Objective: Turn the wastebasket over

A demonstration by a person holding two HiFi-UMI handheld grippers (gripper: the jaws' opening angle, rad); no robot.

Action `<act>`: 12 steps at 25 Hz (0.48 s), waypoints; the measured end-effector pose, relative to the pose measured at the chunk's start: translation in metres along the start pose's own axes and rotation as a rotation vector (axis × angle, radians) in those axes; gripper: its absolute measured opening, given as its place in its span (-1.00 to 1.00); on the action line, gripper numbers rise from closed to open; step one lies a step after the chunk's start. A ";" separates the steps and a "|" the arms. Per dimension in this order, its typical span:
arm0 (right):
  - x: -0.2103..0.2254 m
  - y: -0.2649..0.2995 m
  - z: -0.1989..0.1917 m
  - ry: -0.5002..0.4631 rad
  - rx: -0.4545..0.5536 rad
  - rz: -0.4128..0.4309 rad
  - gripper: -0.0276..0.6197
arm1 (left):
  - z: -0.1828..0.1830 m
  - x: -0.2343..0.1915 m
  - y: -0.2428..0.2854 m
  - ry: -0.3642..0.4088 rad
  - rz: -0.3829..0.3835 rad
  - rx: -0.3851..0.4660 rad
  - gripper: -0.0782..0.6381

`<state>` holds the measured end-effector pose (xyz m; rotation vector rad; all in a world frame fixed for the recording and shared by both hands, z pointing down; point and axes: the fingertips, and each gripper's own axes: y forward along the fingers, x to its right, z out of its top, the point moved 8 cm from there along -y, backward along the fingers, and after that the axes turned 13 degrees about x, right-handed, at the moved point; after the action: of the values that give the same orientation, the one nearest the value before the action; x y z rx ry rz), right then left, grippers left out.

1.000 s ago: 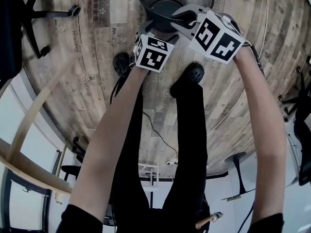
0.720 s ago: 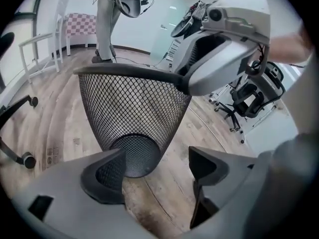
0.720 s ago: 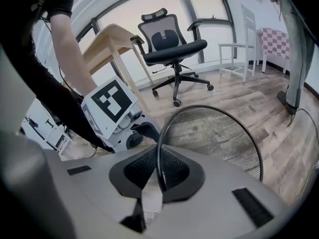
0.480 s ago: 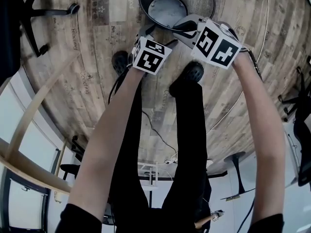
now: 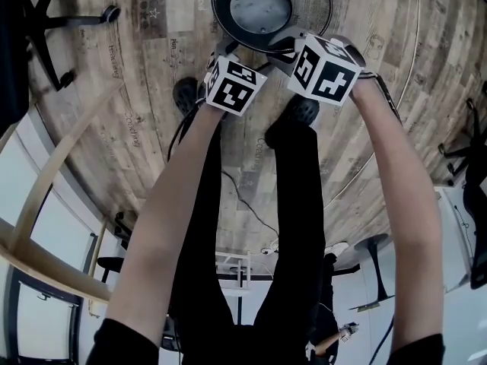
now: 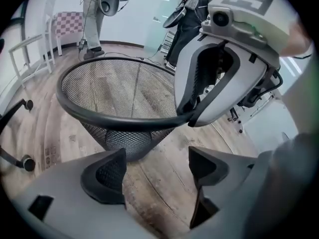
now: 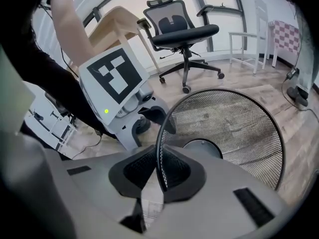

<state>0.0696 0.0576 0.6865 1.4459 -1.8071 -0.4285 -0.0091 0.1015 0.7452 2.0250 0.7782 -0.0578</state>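
On wastebasket rim, right tool closed.

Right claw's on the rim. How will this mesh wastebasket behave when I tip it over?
Probably light: the mesh wastebasket is thin see-through wire. It narrows to a small base, so it likely tips easily. The round rim may pivot inside the right claw.

**Black mesh wastebasket, mouth up on the floor**

It is round and made of wire mesh, tapering from a wide solid rim down to a small grey disc base (seen through the open top). It stands upright or nearly so on the floor, not yet turned over. The near edge of its rim is pinched between the jaws of the right gripper.
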 end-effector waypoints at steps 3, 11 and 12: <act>-0.006 0.006 -0.007 -0.023 -0.023 0.002 -0.74 | -0.005 0.002 0.000 0.001 0.004 -0.013 0.37; -0.019 0.015 -0.015 -0.069 -0.050 0.006 -0.74 | -0.019 -0.003 -0.001 0.003 0.038 -0.015 0.37; -0.020 0.017 -0.016 -0.074 -0.052 0.005 -0.74 | -0.020 -0.004 -0.002 0.002 0.041 -0.014 0.37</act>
<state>0.0711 0.0846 0.7007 1.4059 -1.8437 -0.5289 -0.0185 0.1161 0.7565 2.0272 0.7360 -0.0259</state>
